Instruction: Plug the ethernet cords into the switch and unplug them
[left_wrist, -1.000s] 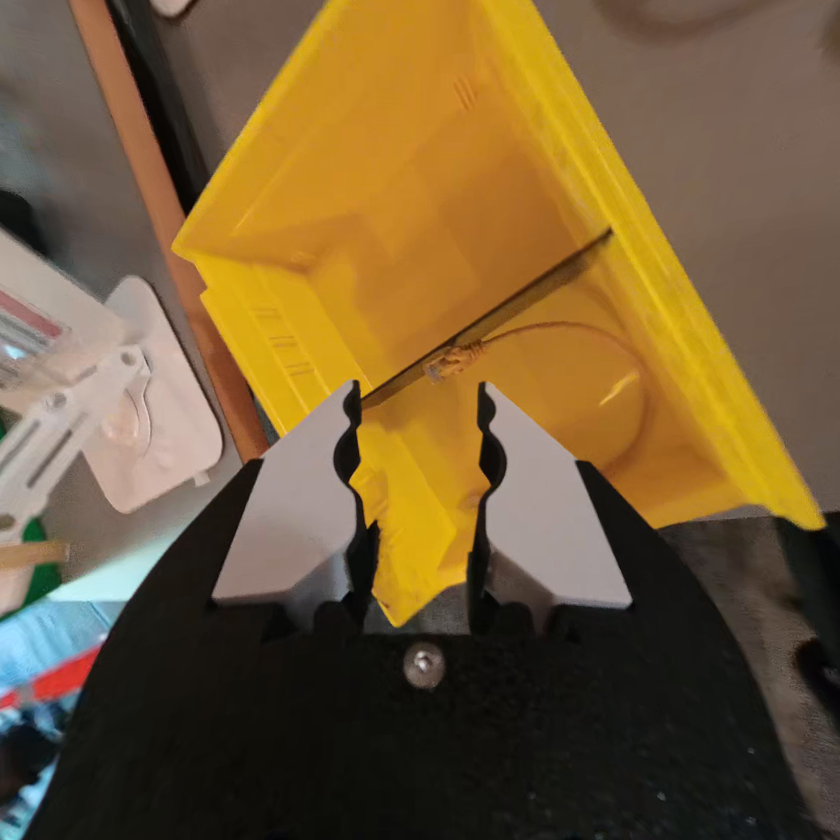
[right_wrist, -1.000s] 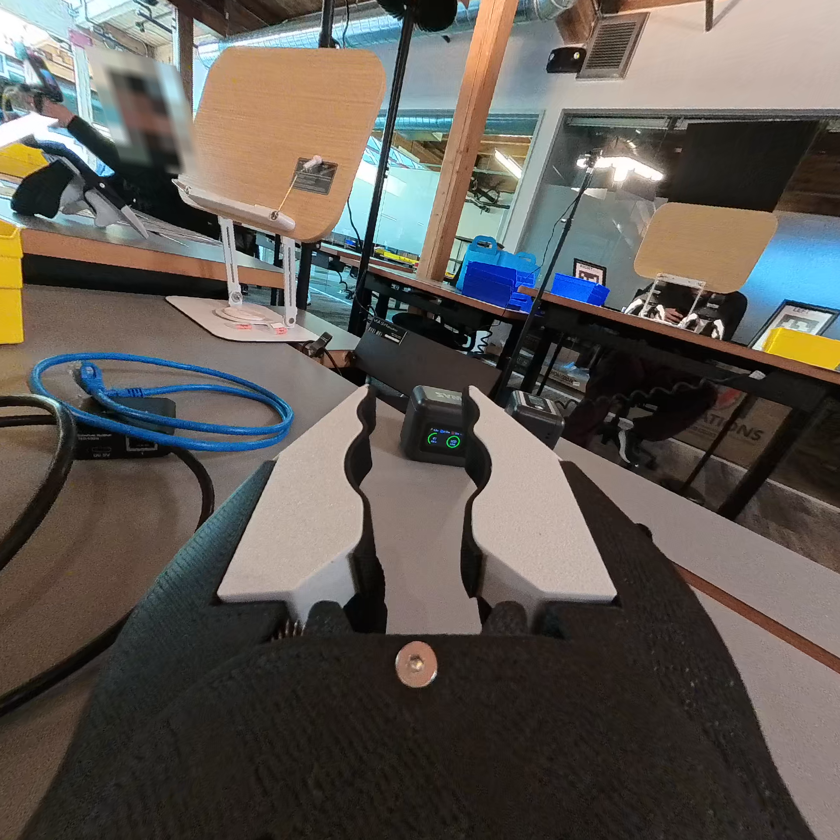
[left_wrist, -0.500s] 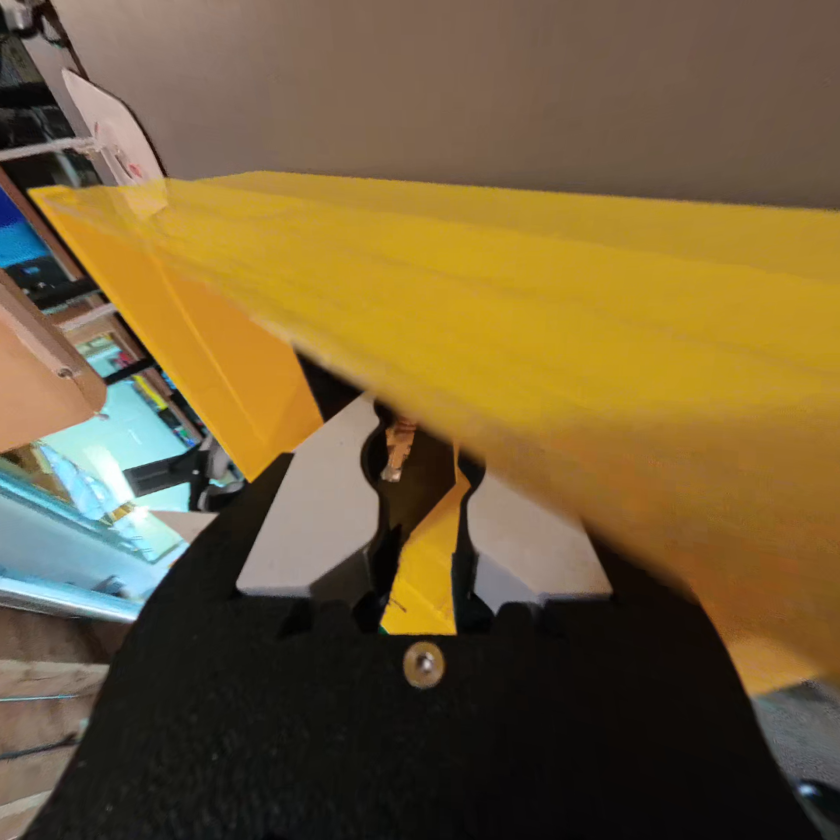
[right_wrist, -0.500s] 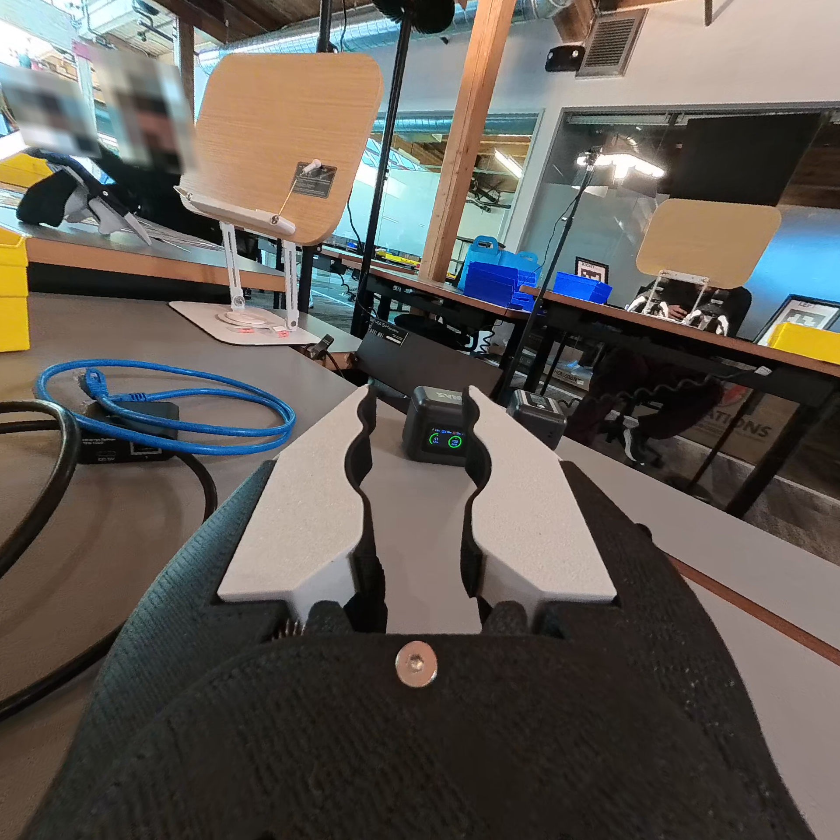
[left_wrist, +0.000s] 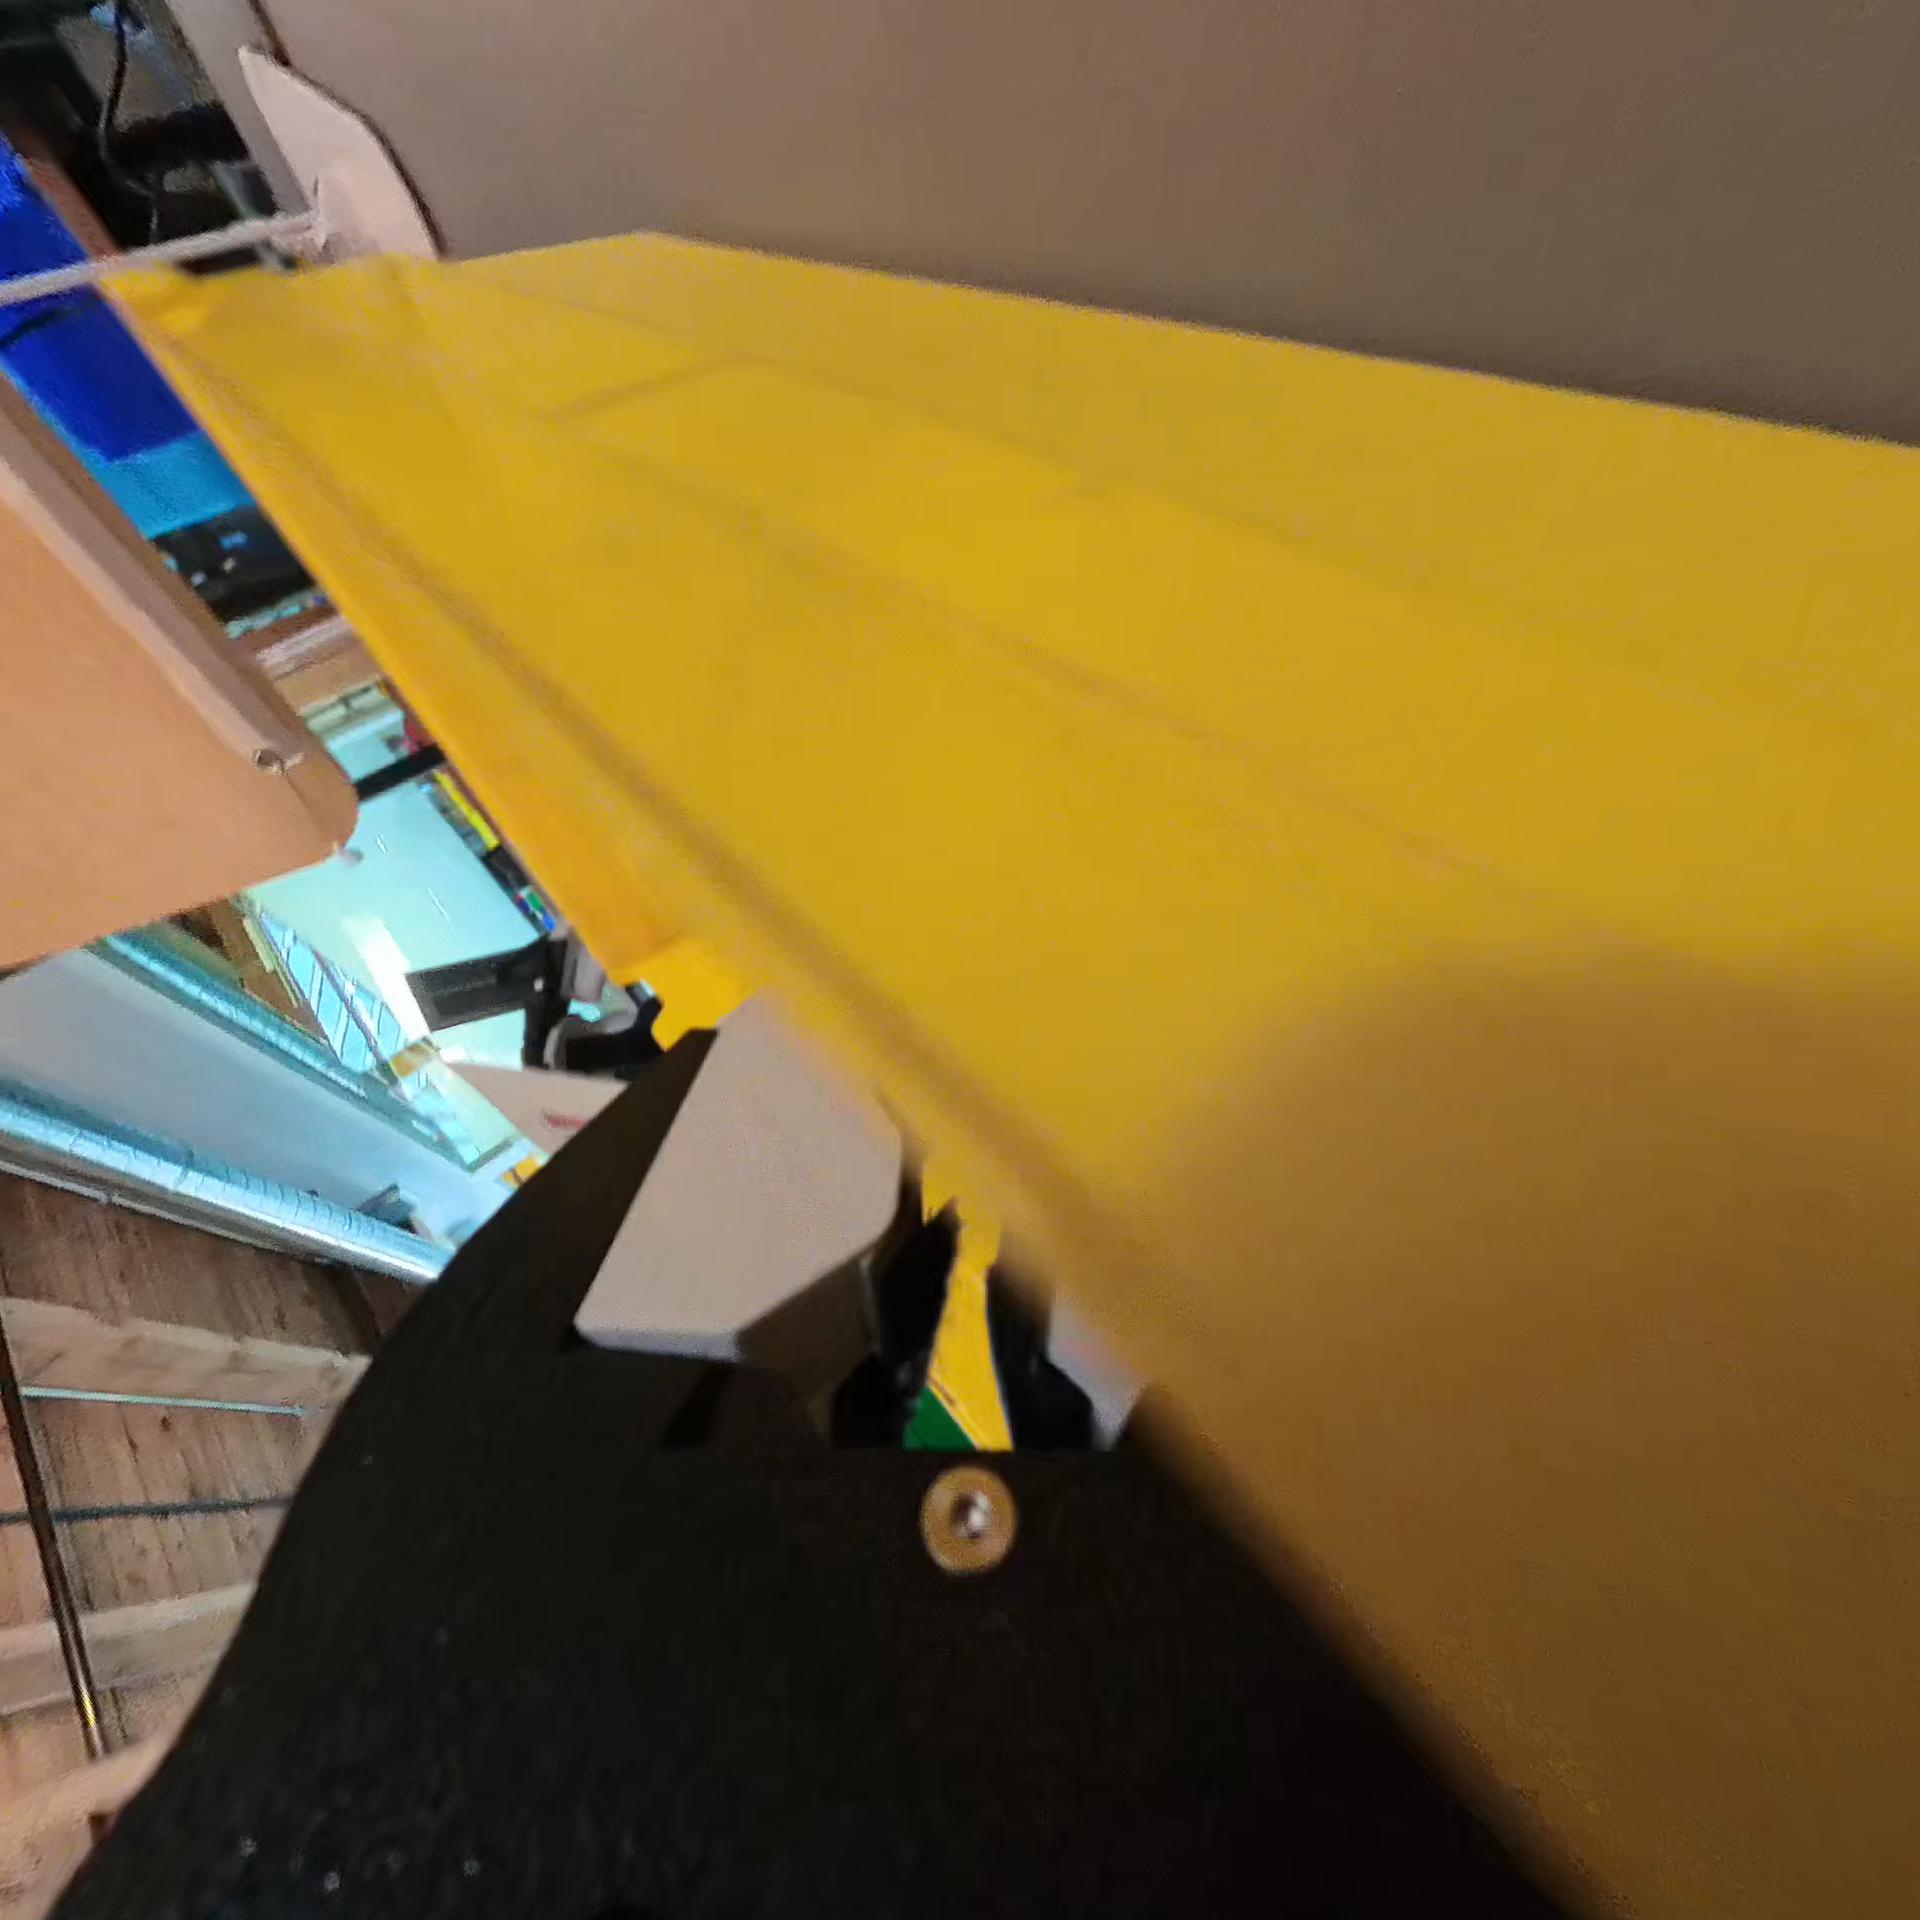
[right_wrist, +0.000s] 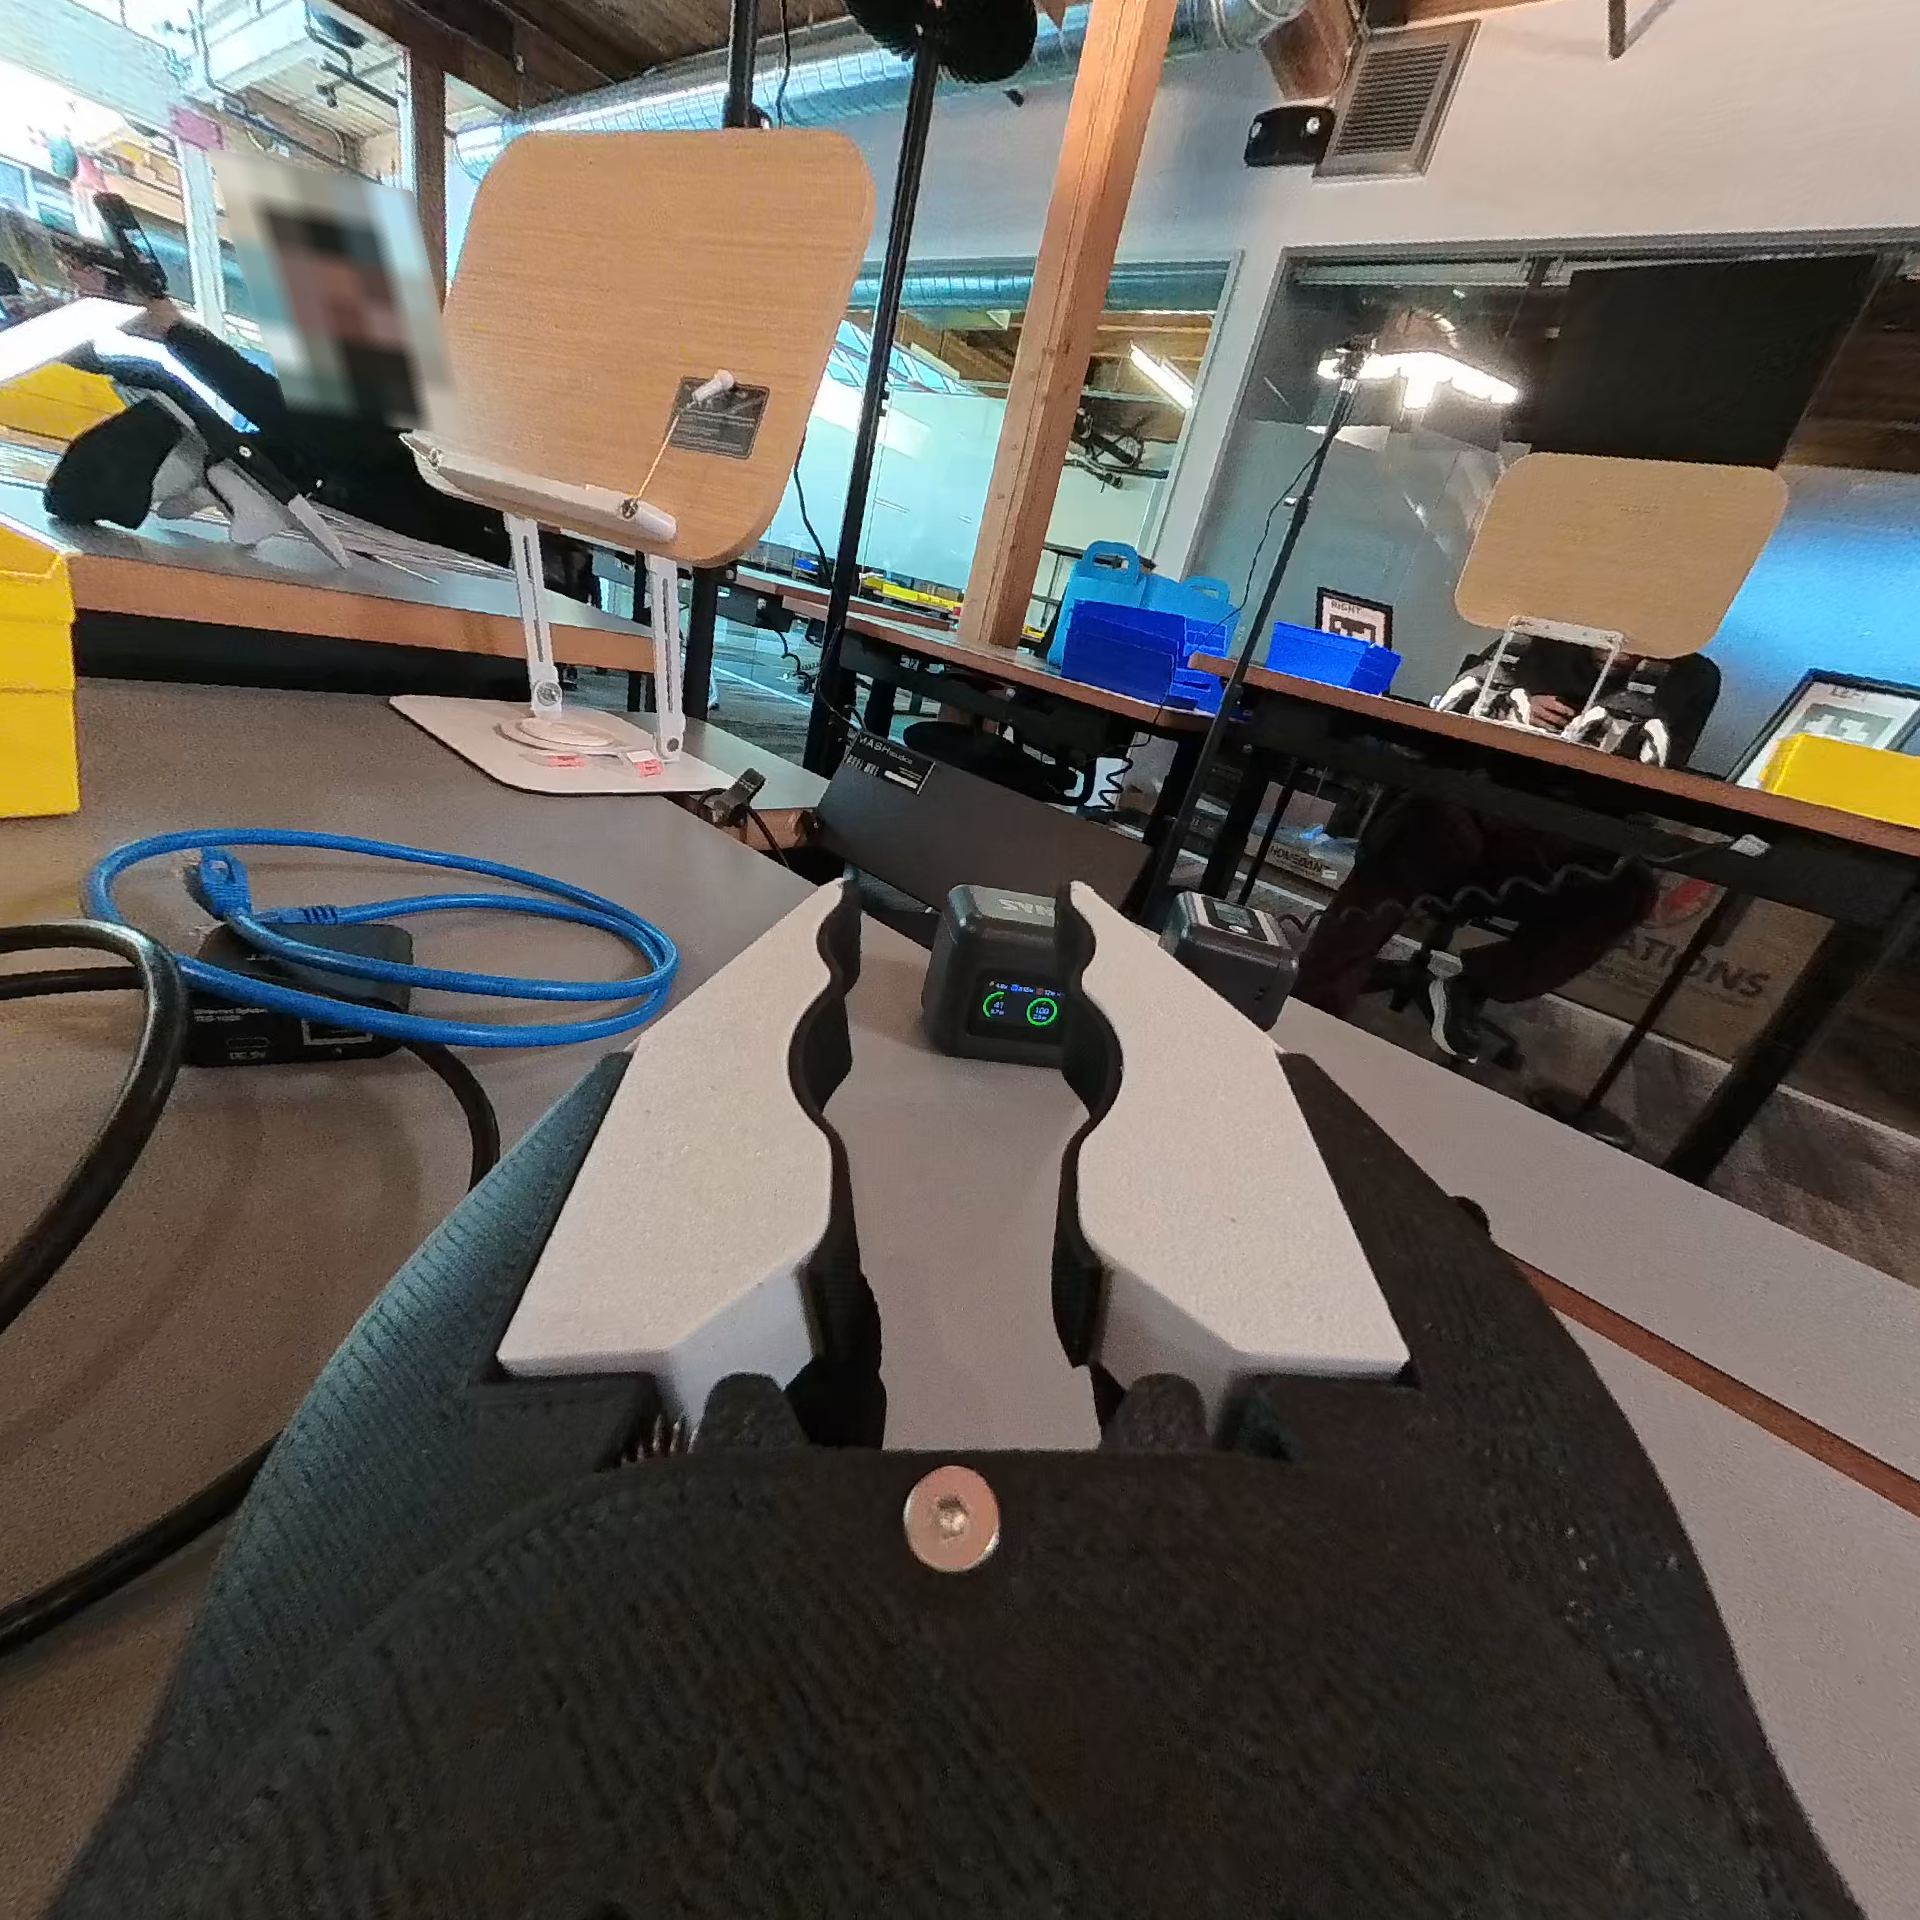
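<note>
L gripper (left_wrist: 961, 1340) fingers pinch yellow bin (left_wrist: 1195, 779) wall; bin now tipped further, hides more view vs 0.5 s ago. R gripper (right_wrist: 961, 1039) unchanged, fingers spread, empty. Blue ethernet cord (right_wrist: 416, 951) coiled on black switch (right_wrist: 301, 992), table (right_wrist: 260, 1247) left

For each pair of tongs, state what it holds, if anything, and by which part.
The left tongs grip the yellow bin by its wall edge. The right tongs are open and hold nothing.
</note>
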